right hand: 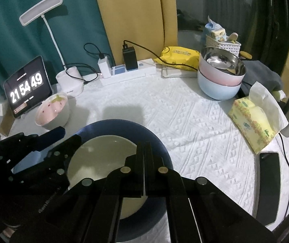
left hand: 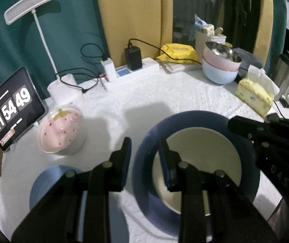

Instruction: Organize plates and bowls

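Plates are only partly sorted: left tongs point(left hand: 144, 158) gape astride the blue plate's point(left hand: 245, 182) rim, right tongs point(right hand: 144, 158) pinch its near rim, stacked bowls point(right hand: 219, 77) already done, strawberry bowl point(right hand: 52, 111) and small blue dish point(left hand: 49, 182) remaining

A teal curtain point(right hand: 13, 20) hangs at the back left, beside a yellow curtain point(right hand: 134, 16). Right of them a dark window point(right hand: 191, 10) shows night outside. A white textured tablecloth point(right hand: 185, 117) covers the table. A white desk lamp point(right hand: 41, 8) stands unlit near a tablet clock point(right hand: 27, 87) reading 21 54 49.
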A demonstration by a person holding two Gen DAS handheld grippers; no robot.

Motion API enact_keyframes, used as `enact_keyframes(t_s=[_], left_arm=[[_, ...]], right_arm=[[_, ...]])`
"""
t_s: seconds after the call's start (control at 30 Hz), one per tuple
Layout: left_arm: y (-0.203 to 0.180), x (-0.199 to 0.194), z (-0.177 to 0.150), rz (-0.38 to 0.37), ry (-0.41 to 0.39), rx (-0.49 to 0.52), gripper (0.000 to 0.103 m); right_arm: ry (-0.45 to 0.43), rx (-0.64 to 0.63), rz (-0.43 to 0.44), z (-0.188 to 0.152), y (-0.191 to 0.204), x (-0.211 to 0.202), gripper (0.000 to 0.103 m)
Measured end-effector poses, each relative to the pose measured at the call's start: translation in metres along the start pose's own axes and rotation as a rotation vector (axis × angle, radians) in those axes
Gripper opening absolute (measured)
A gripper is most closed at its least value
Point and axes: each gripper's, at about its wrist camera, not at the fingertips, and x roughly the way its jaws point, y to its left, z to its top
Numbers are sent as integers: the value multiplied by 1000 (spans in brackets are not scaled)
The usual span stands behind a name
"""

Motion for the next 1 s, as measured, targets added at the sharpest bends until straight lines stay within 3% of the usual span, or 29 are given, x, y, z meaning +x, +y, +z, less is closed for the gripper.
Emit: enact_keyframes(t_s=[0.2,0.33,1.0], left_arm=[[42,-17,0,-5,-10,-39,33],[61,-25,-2,-14,-23,-61,46],[136,-26,2,2,-33,-147,46]], right_arm=[[2,-25,-1,8,18,0,0],[2,-41,0,13,30,1,0],[21,-108,16,41,85,22,1]])
